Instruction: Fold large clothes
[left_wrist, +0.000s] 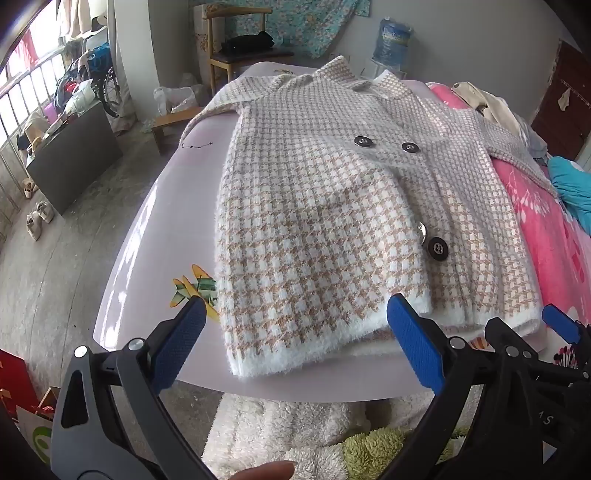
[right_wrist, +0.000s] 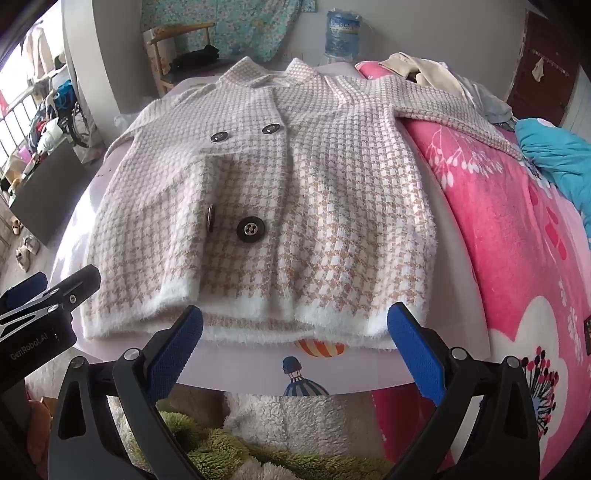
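Houndstooth cardigan (left_wrist: 325, 206) is laid flat, front up, on the pale bench (left_wrist: 155, 236) — no fold is seen yet. Left gripper (left_wrist: 295, 347) and right gripper (right_wrist: 295, 343) are held at the hem, fingers fully spread, nothing grasped — all folding remains.

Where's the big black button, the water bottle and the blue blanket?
big black button (right_wrist: 250, 229): right wrist view, its centre.
water bottle (right_wrist: 342, 34): right wrist view, its blue body.
blue blanket (right_wrist: 557, 158): right wrist view, its crumpled middle.

A lived-in bedroom: pink floral blanket (right_wrist: 517, 229), wooden chair (left_wrist: 236, 55), scattered shoes (left_wrist: 38, 218).
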